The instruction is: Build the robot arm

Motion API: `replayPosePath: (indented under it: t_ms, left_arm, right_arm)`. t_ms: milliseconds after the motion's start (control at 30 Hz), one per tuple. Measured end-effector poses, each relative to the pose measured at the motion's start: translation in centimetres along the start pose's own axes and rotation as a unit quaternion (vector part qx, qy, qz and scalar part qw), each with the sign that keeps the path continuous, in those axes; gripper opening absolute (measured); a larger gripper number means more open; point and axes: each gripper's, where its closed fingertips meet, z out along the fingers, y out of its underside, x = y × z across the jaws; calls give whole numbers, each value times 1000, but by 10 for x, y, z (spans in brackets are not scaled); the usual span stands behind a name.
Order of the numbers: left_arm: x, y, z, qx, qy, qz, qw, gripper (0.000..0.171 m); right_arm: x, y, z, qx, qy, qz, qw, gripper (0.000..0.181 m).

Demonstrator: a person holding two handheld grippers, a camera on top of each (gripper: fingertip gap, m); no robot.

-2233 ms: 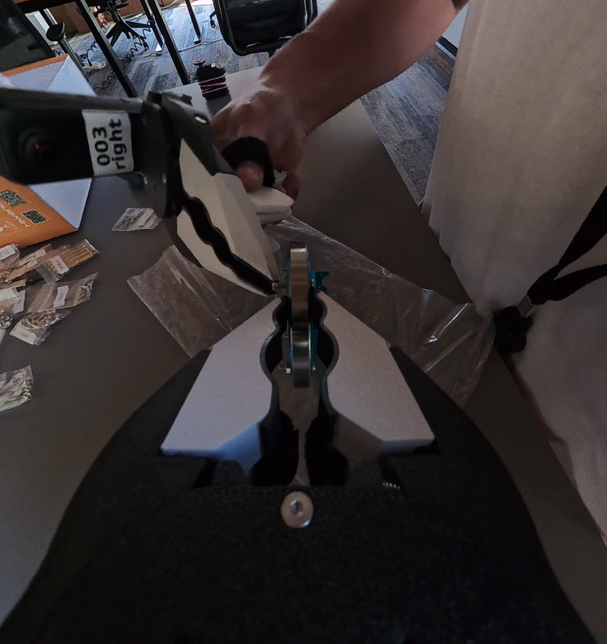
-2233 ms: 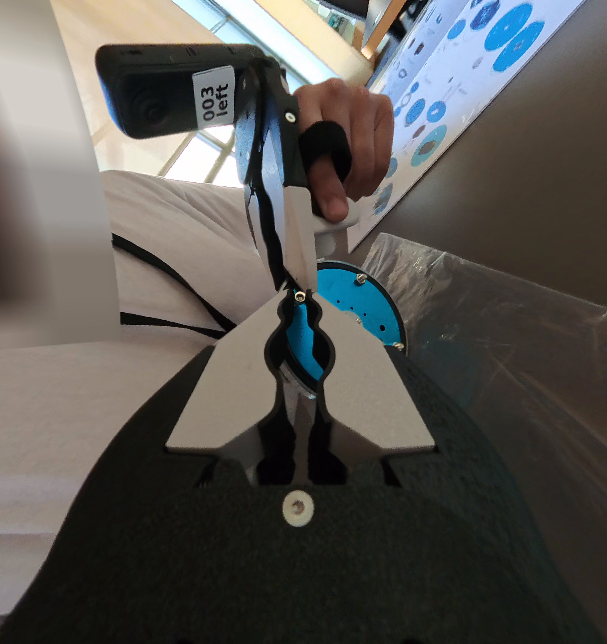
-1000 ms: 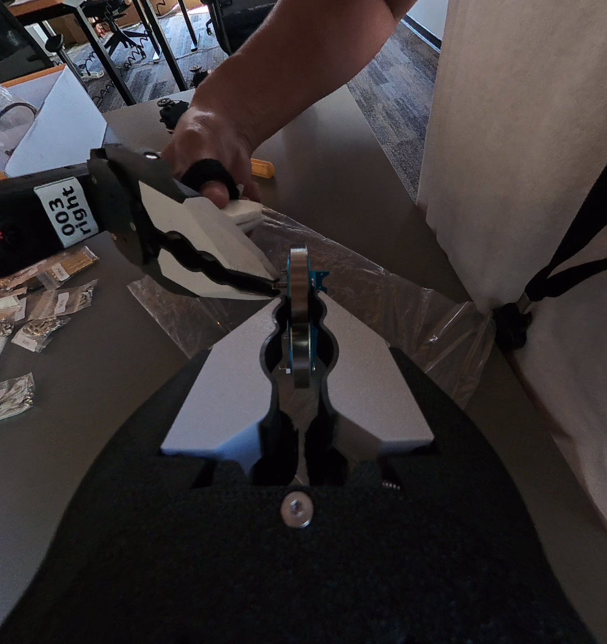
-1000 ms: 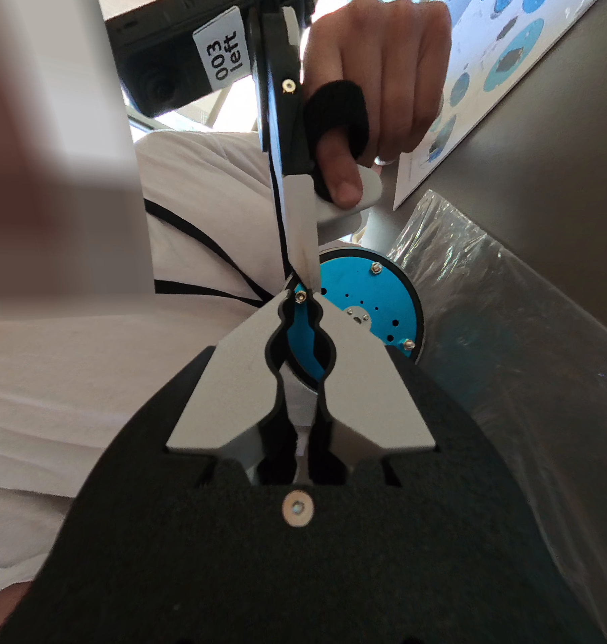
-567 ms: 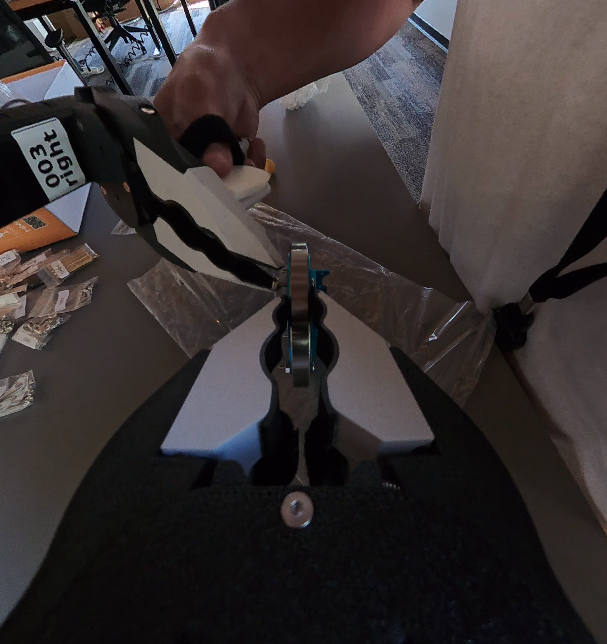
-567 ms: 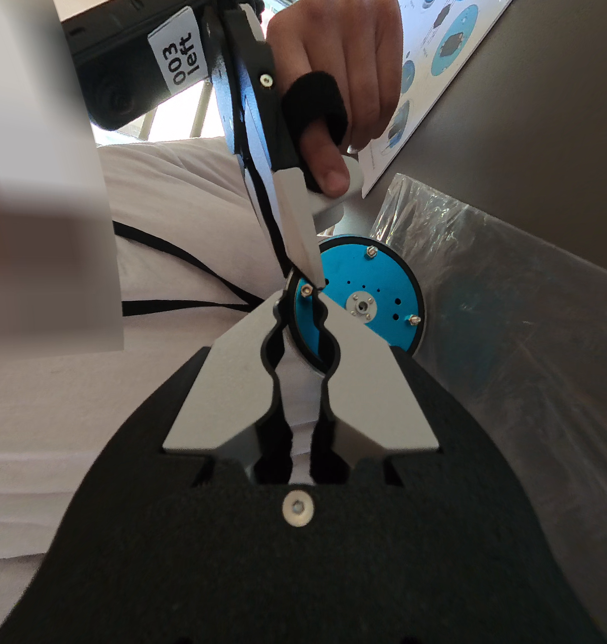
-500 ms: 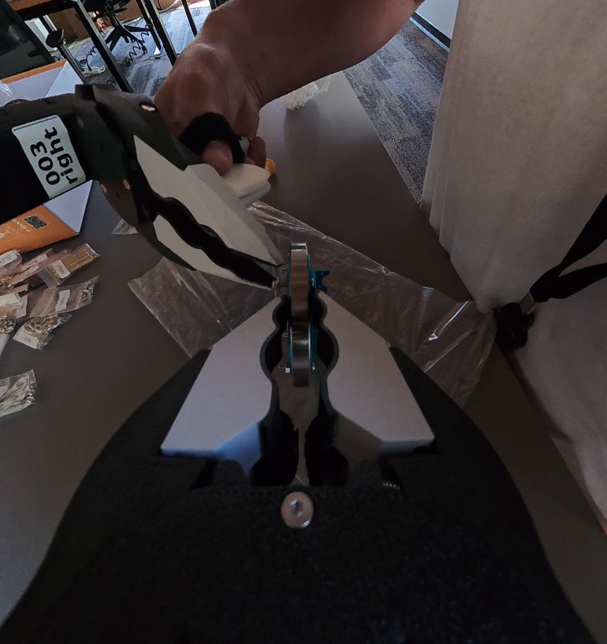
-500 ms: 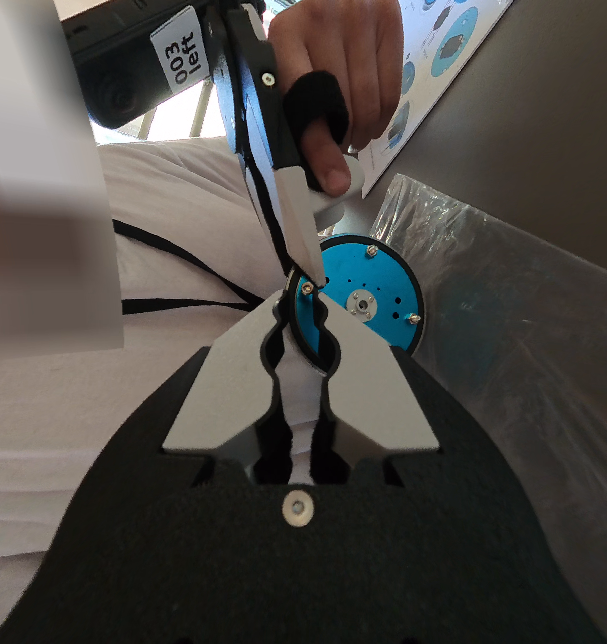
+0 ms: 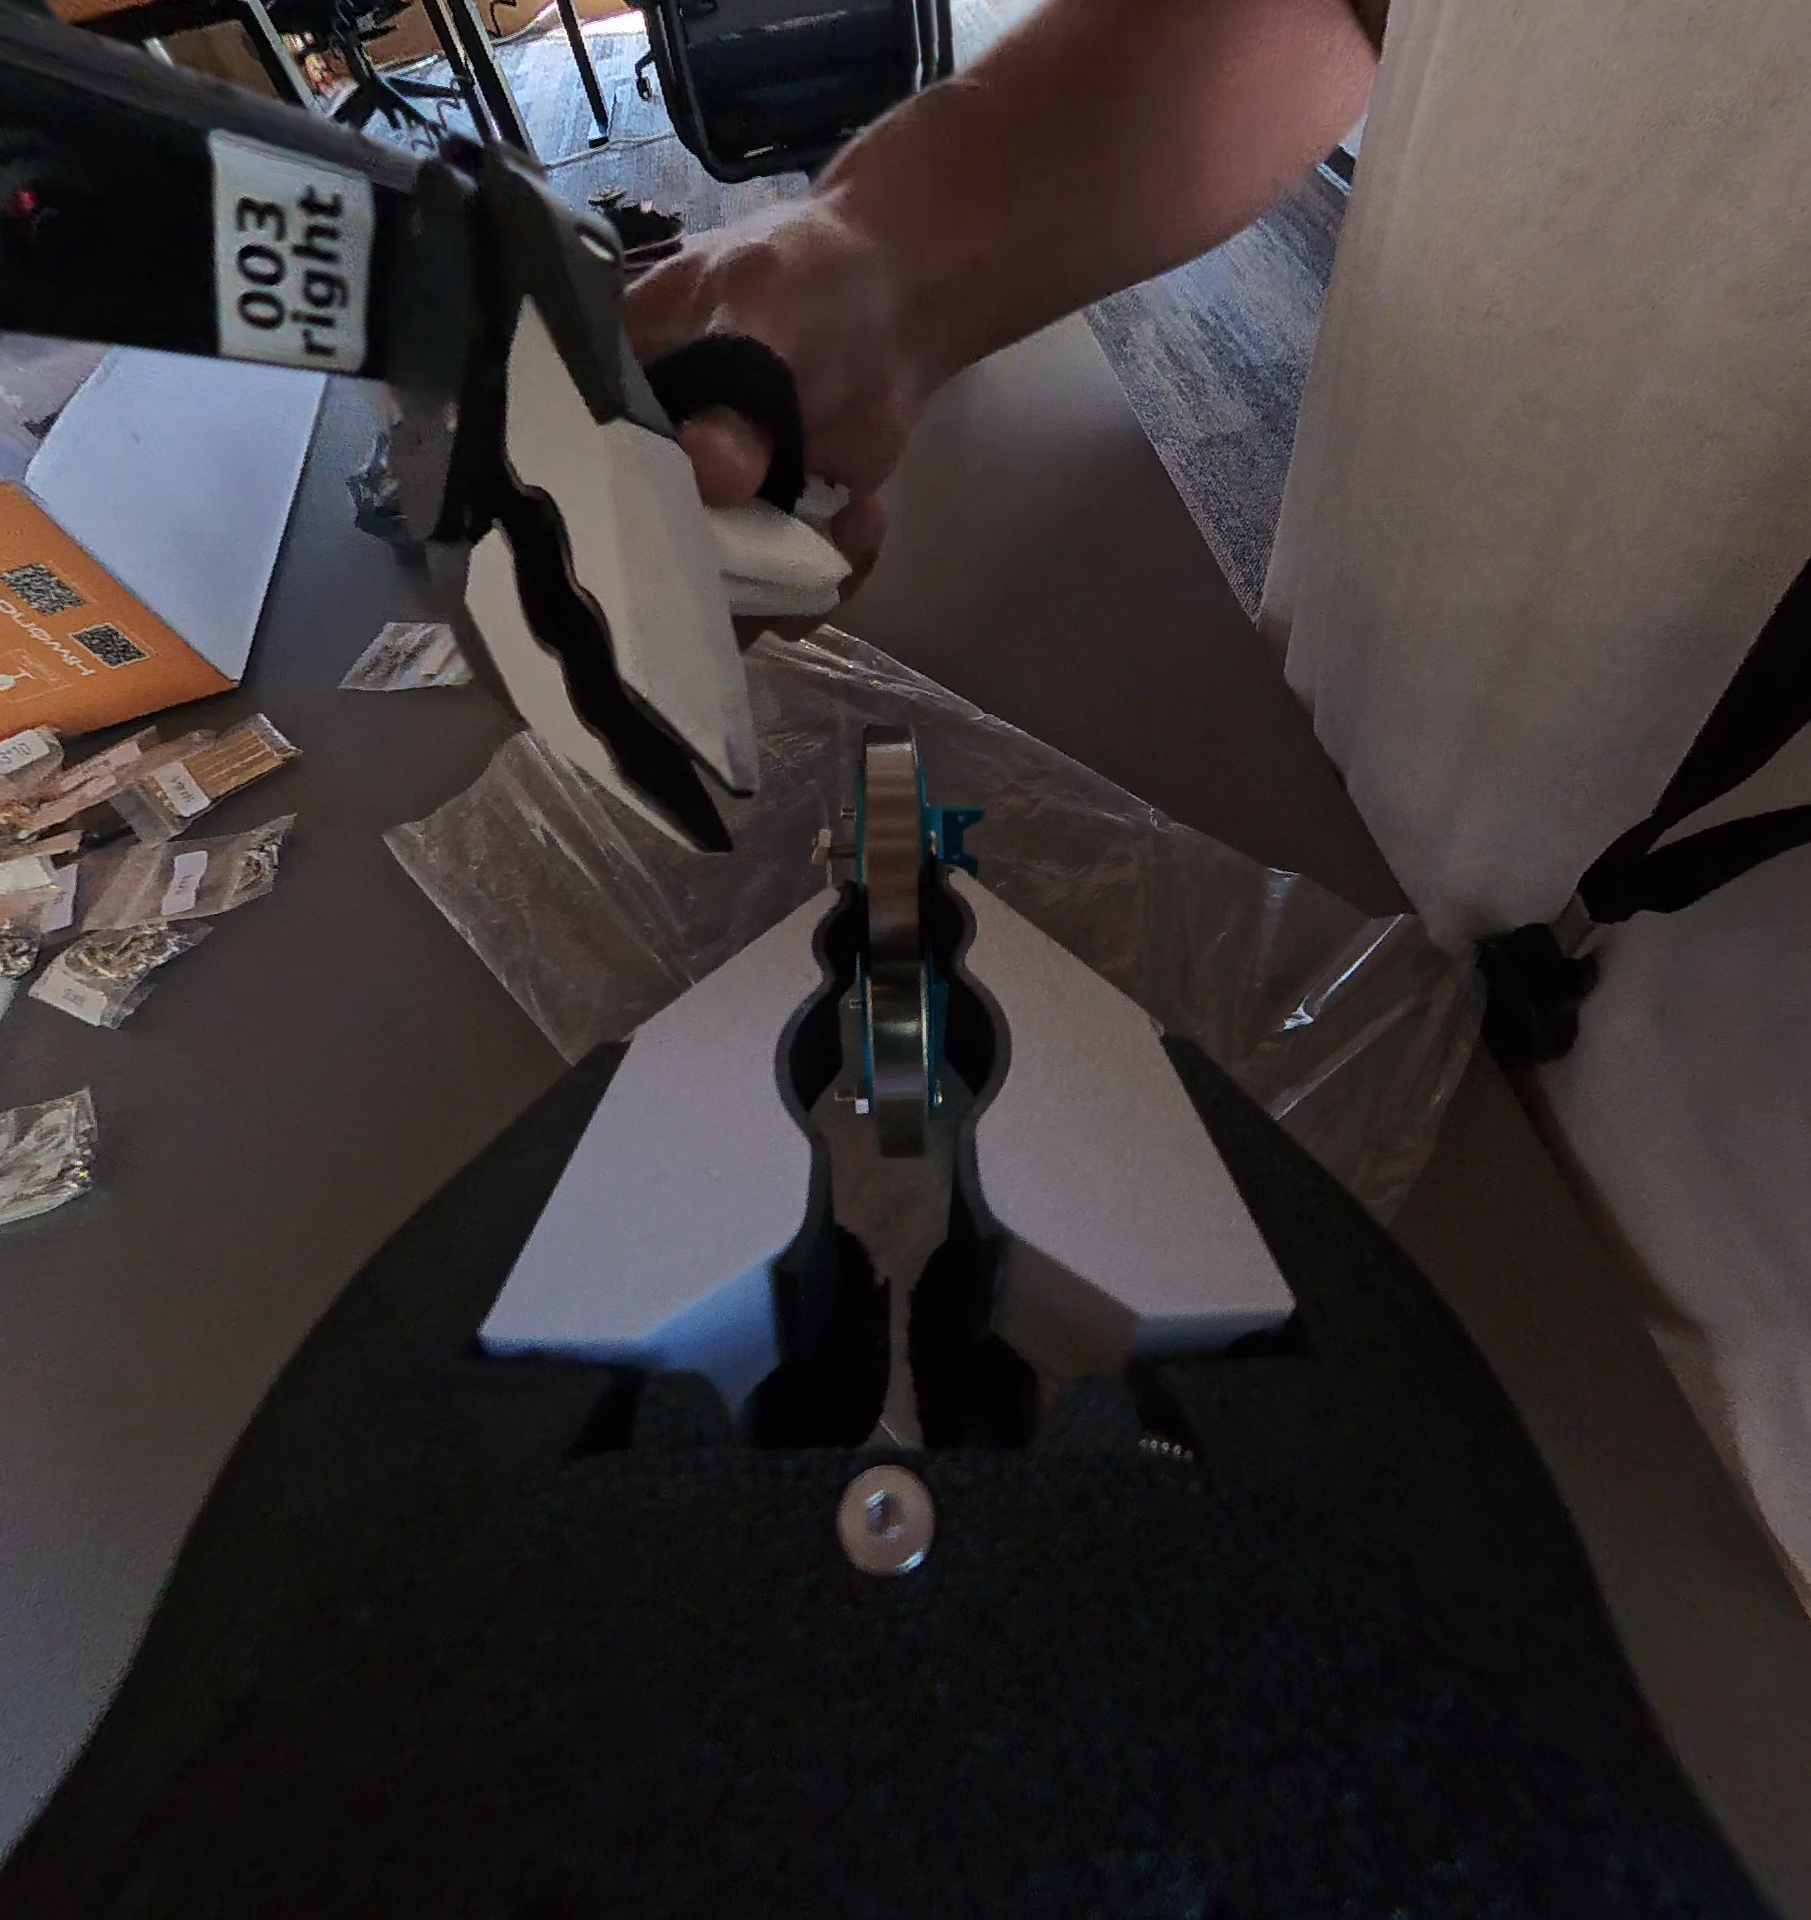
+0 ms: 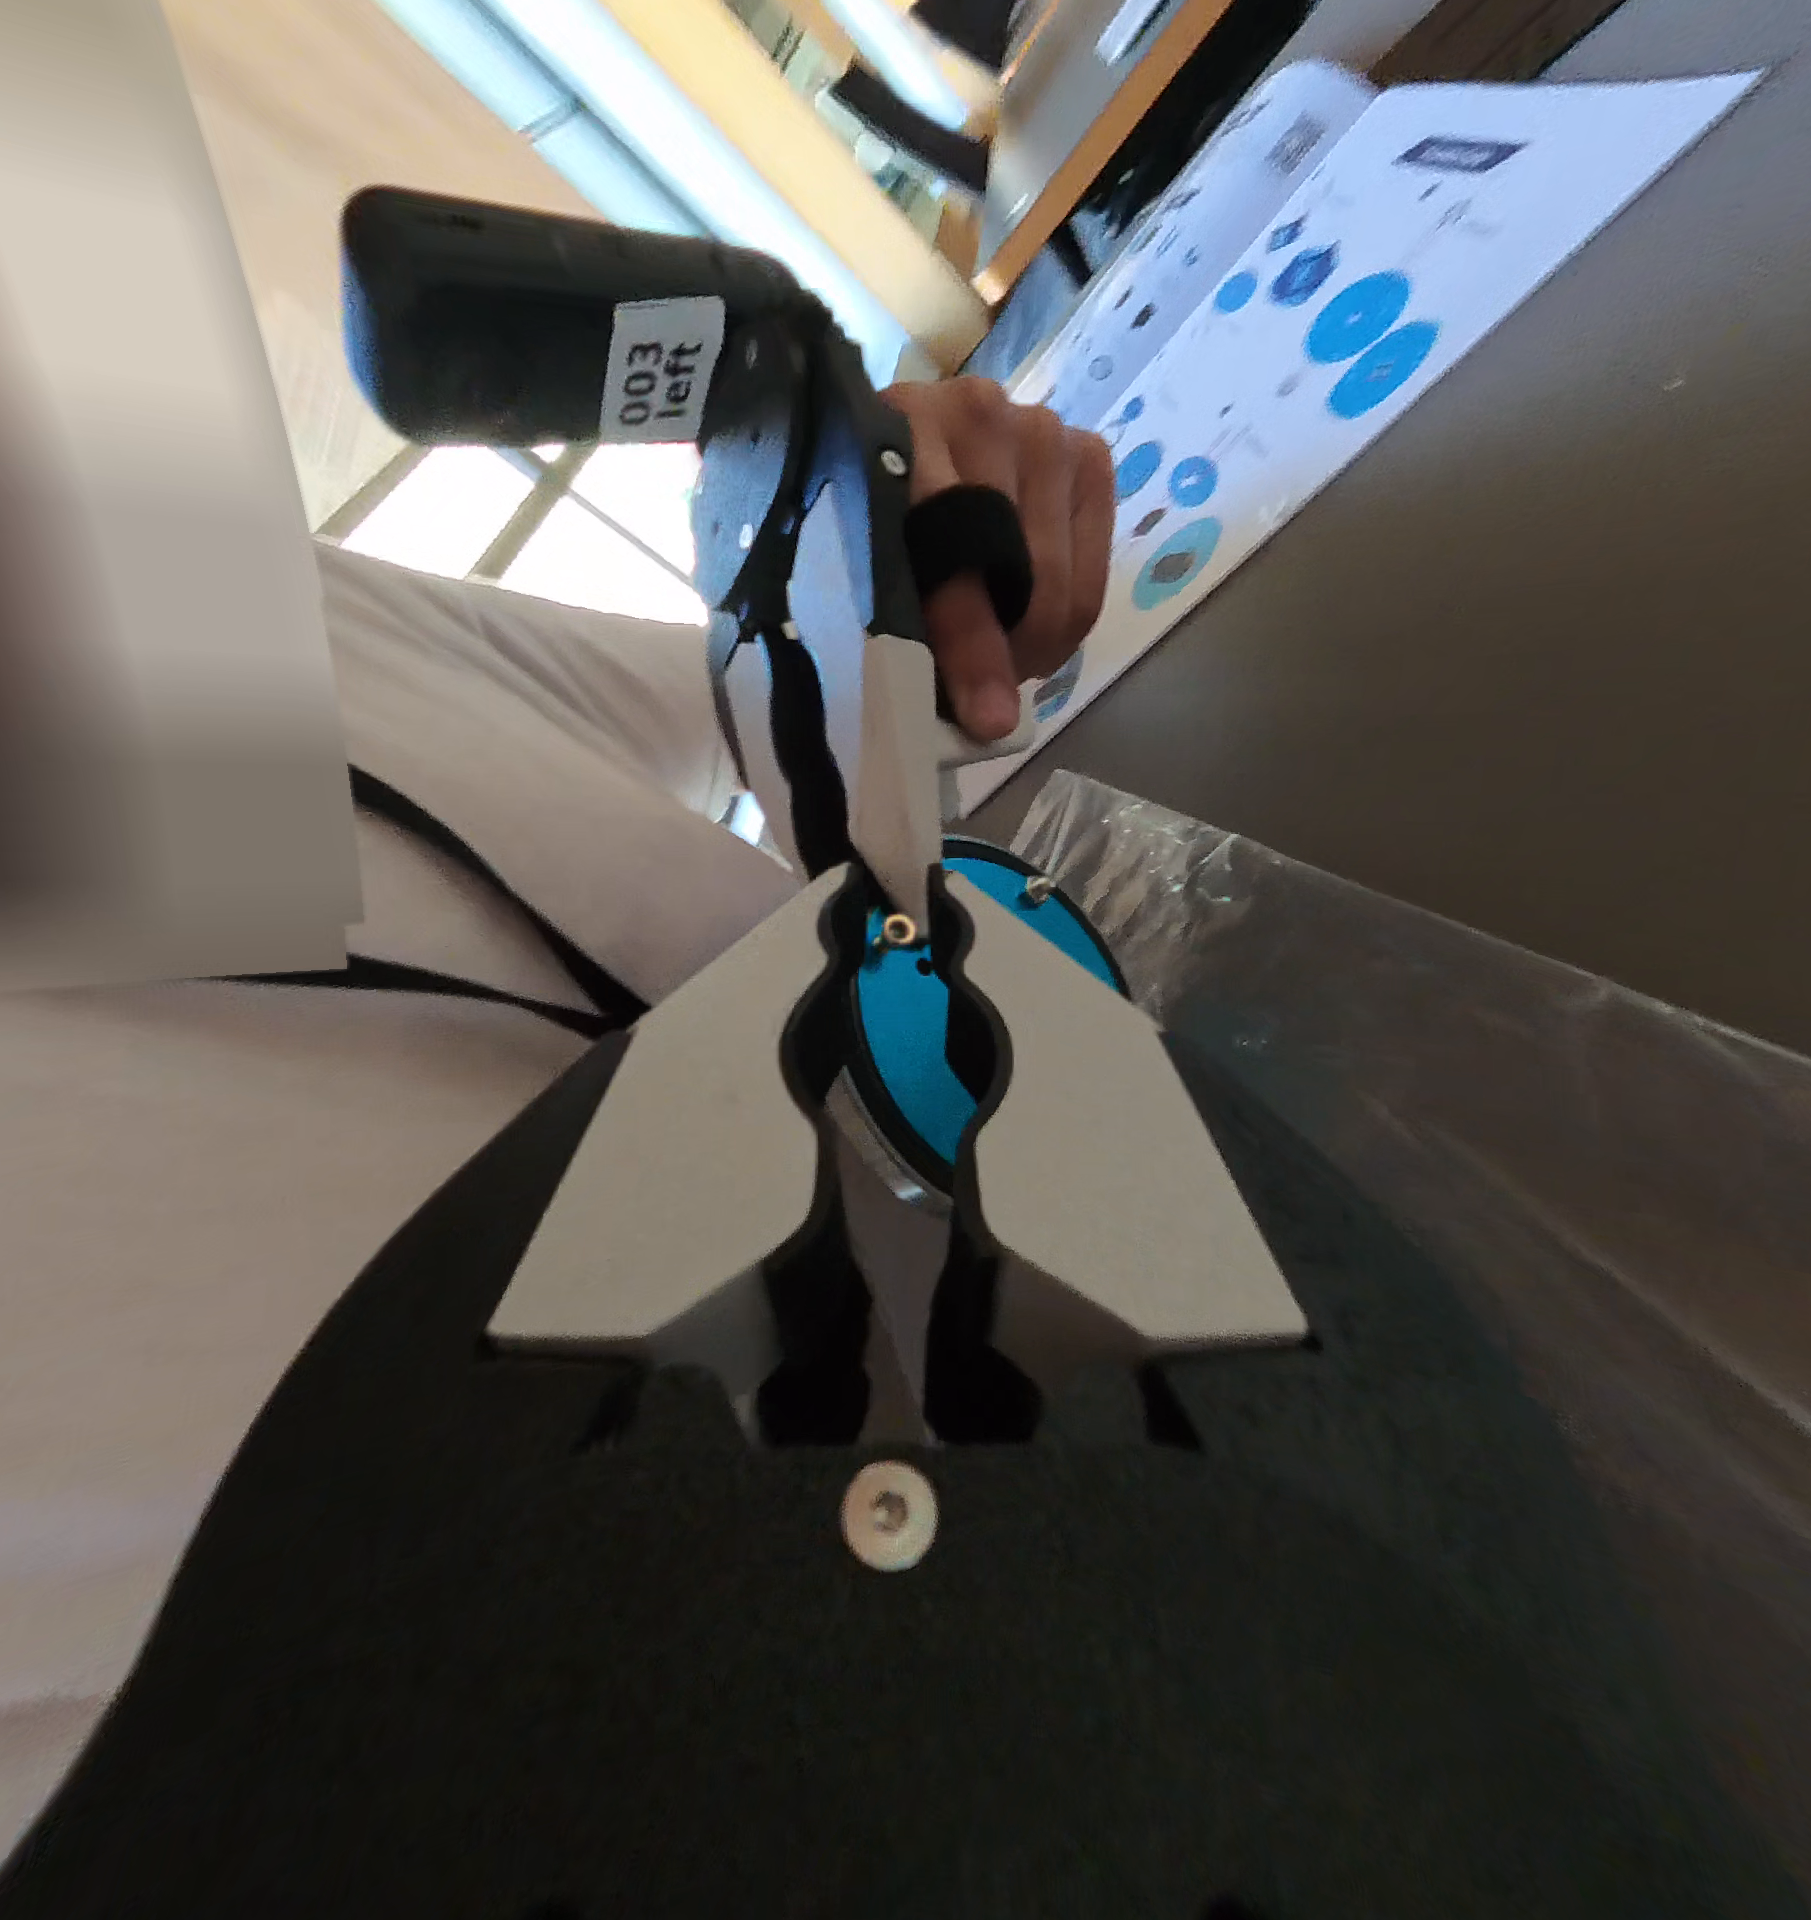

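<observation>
My left gripper point(image 9: 896, 888) is shut on a blue disc with a metal rim point(image 9: 893, 821), held edge-on above the table. A small screw point(image 9: 823, 842) sticks out of the disc's left face. My right gripper point(image 9: 729, 816) hangs up and left of it, tips a short gap from the screw, jaws slightly apart and empty. In the right wrist view my right gripper point(image 10: 896, 883) points at the disc's blue face point(image 10: 911, 1049), and the screw point(image 10: 896, 928) shows between its fingers. The left gripper point(image 10: 865, 868) comes down onto the disc from above.
A clear plastic bag point(image 9: 1088, 862) lies on the dark table point(image 9: 257, 1091) under the disc. Several small bags of hardware point(image 9: 132, 894) and an orange box point(image 9: 49, 613) lie to the left. A printed sheet with blue circles point(image 10: 1296, 343) lies farther off. The person's white shirt point(image 9: 1607, 623) is at the right. Both grippers' tips are close together, under 4 cm apart.
My right gripper's tips were on the screw at the disc's face and swung about it. Now they have drawn back up and left, off the screw. The left gripper still holds the disc.
</observation>
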Motion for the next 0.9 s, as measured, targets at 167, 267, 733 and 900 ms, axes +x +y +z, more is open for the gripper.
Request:
replayPosePath:
  t_ms: [167,267,733,900]
  left_arm:
    - [0,-1,1,0,2,0,1000,12]
    - [1,-1,1,0,2,0,1000,12]
    - [3,-1,1,-3,1,8,1000,12]
    - [4,-1,1,-5,2,13,1000,12]
  right_arm:
    - [1,13,2,20,36,52,998,12]
    - [0,16,3,39,24,80,996,12]
    - [1,16,8,46,-13,131,990,5]
    - [-1,18,10,33,-64,195,978,5]
